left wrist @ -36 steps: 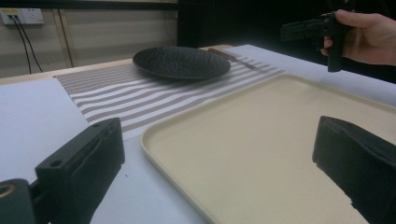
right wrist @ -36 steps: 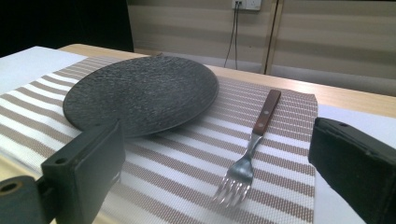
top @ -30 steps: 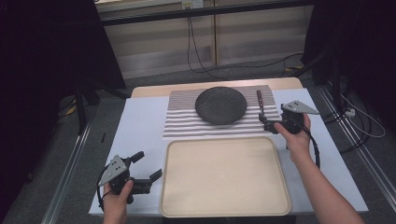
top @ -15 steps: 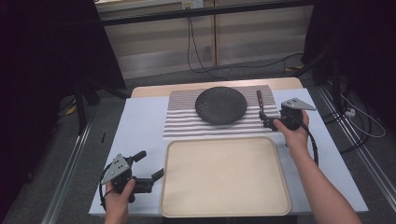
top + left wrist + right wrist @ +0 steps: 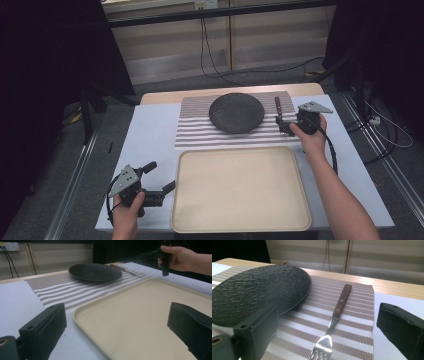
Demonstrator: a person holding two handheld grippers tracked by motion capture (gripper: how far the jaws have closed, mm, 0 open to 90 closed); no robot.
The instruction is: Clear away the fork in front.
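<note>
Right now our right gripper (image 5: pixel 284 126) is lined up on the fork (image 5: pixel 335 315), jaws spread wide with nothing between them. That fork lies flat on the striped placemat (image 5: pixel 195 131), just right of the black plate (image 5: pixel 236 112), wooden handle pointing away from us, tines toward us. In the right gripper view the tines sit low between the two jaws, not yet touched. We judge the open stance is a straddle ahead of a pinch at the neck. Our left gripper (image 5: pixel 159 181) rests on the table at the tray's (image 5: pixel 240 225) near-left corner, also spread and empty, likely parked out of the way. The tray itself is bare.
</note>
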